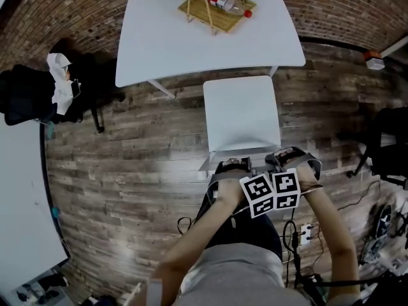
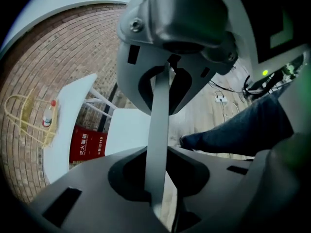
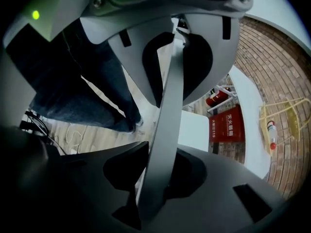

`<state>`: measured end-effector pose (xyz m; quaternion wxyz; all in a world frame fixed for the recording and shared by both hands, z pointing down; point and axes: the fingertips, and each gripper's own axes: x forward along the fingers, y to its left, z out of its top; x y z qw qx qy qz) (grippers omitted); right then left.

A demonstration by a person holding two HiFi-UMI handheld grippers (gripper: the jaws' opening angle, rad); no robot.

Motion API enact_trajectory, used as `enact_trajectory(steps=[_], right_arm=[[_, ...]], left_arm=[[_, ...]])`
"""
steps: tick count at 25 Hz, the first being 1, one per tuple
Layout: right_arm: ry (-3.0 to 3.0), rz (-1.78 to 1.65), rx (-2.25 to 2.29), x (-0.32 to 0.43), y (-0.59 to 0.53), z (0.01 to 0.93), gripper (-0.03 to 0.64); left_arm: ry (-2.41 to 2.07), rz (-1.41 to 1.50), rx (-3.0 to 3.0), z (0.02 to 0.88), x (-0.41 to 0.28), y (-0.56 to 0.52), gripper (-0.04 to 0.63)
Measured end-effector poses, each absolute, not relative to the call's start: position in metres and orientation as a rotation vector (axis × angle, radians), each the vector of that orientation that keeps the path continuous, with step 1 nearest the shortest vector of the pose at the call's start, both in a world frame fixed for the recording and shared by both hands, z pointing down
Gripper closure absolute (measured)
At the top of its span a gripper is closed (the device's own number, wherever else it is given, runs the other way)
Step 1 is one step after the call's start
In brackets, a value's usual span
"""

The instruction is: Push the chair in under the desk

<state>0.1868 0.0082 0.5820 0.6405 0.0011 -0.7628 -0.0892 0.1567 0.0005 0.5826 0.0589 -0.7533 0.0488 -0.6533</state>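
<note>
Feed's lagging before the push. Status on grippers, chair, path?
Both shut on the backrest: left gripper, right gripper. Chair not yet under desk, seat front at desk edge. Nothing seen blocking between them.

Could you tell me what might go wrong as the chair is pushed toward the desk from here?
1. The left gripper and right gripper pinch only the thin top edge of the chair backrest; a hard push could slip off or tip it.
2. The seat seems lined up close to a desk leg; a knock might jolt the desk and roll the bottle lying on the rack.
</note>
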Motion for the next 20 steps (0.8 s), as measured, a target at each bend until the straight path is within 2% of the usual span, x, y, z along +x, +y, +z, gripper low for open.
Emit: enact_trajectory(steps=[20], right_arm=[[-1.757, -0.241, -0.008, 0.197, -0.032, 0.581, 0.511]], left_arm=[[0.222, -1.991, -2.261, 0.583, 0.167, -0.040, 0.502]])
